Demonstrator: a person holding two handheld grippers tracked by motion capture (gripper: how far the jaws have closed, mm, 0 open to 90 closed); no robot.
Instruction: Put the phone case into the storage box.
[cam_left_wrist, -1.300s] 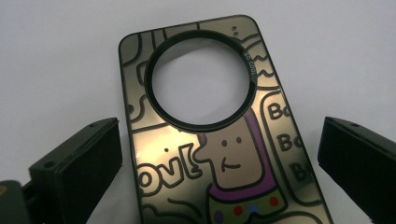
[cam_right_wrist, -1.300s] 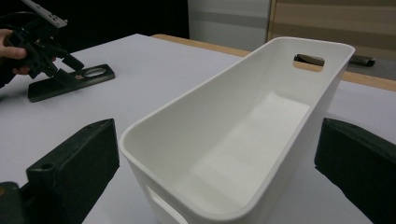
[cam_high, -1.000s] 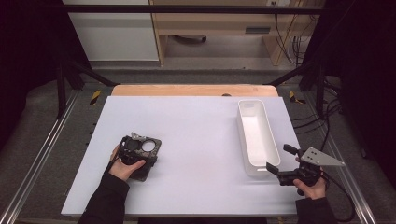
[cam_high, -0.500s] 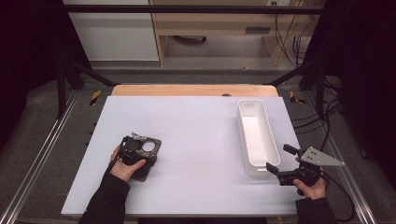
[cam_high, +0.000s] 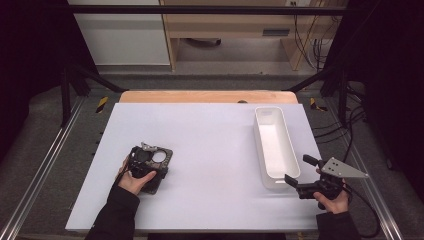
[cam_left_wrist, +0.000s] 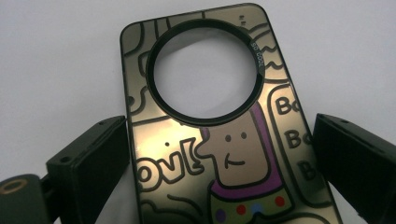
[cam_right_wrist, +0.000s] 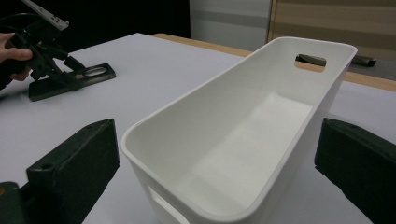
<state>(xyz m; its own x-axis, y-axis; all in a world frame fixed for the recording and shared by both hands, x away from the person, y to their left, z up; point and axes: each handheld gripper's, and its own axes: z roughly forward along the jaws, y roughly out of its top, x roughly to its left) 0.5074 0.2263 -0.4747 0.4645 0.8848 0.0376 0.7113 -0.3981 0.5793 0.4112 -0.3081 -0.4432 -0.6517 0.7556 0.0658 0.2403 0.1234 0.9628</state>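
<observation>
A dark phone case printed with a cartoon figure and pierced by a large round hole lies flat on the white table. My left gripper is open over it, one jaw along each long edge. In the high view the case sits at the left front under the left gripper. A long white bin stands empty at the right. My right gripper is open at its near end, and the bin's front corner lies between the jaws of the right gripper.
A wooden strip runs along the table's far edge. Metal frame rails flank the table, and cables hang at the right. In the right gripper view the left gripper and case show far off.
</observation>
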